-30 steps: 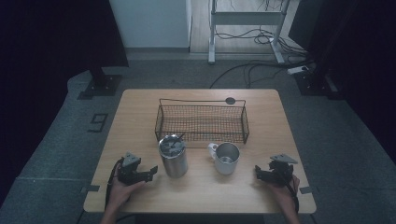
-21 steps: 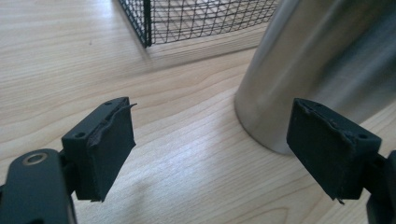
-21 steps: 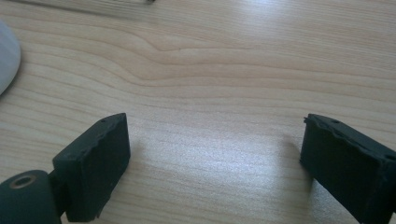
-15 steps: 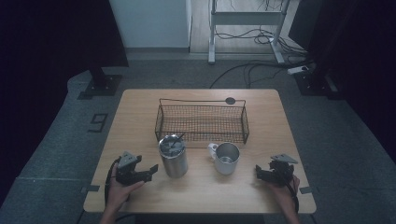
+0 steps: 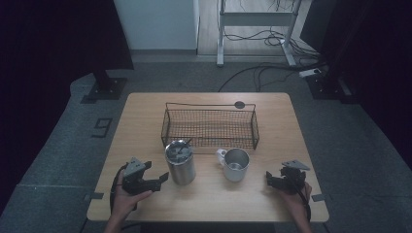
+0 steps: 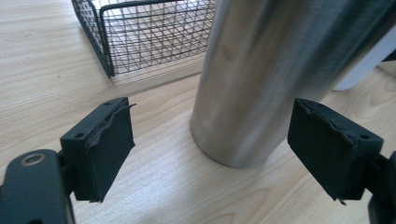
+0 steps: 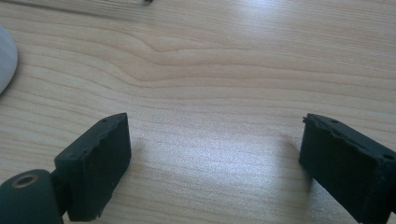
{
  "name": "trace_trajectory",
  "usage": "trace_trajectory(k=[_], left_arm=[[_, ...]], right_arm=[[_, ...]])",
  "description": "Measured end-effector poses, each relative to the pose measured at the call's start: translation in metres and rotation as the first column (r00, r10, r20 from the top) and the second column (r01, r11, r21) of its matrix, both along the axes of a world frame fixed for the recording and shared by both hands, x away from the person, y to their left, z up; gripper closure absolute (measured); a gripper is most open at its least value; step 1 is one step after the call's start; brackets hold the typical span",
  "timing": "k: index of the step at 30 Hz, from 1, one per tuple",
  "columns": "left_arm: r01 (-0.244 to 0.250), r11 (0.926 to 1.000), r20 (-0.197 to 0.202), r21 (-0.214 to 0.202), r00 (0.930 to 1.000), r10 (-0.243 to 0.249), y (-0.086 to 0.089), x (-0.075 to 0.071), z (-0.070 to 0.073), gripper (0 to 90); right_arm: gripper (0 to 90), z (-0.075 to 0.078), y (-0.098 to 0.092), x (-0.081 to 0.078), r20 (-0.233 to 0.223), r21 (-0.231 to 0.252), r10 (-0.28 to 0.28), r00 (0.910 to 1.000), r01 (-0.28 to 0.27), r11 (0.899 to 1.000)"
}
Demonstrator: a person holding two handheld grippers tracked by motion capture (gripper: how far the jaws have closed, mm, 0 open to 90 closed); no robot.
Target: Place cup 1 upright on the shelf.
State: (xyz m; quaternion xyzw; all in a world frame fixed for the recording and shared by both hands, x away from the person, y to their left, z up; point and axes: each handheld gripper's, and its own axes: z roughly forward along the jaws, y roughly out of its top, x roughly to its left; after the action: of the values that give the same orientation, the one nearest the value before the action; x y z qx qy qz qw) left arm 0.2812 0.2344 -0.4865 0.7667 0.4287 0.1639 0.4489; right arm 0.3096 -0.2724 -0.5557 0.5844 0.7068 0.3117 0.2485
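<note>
On the bench (image 5: 145, 116), far centre, a wire basket (image 5: 210, 127); just near it a steel tumbler (image 5: 180, 161), upright, a mug (image 5: 235, 164) to its right. Left claw (image 5: 163, 177) wide, jaws apart, empty, beside the tumbler; right claw (image 5: 268, 178) wide, empty, near right.

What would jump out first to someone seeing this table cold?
The tall steel tumbler near the table's middle, with the open left gripper reaching toward it; the tumbler stands ahead of the gripper's spread jaws, untouched. Just right of it sits a metal mug, and behind both stands a black wire basket. The right gripper waits open near the front right edge.
</note>
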Motion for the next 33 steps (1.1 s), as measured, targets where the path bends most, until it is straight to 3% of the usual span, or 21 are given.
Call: trace_trajectory(k=[21, 33], left_arm=[[0.054, 0.9979, 0.021, -0.037, 0.9984, -0.053, -0.015, -0.006, 0.007, 11.6], [0.057, 0.9981, 0.012, -0.021, 0.9983, -0.057, -0.027, -0.003, 0.005, 9.5]], right_arm=[[9.2, 0.000, 0.000, 0.000, 0.003, 0.001, -0.002, 1.0000, 0.002, 1.000], [9.3, 0.000, 0.000, 0.000, 0.004, 0.001, -0.002, 1.0000, 0.002, 1.000]])
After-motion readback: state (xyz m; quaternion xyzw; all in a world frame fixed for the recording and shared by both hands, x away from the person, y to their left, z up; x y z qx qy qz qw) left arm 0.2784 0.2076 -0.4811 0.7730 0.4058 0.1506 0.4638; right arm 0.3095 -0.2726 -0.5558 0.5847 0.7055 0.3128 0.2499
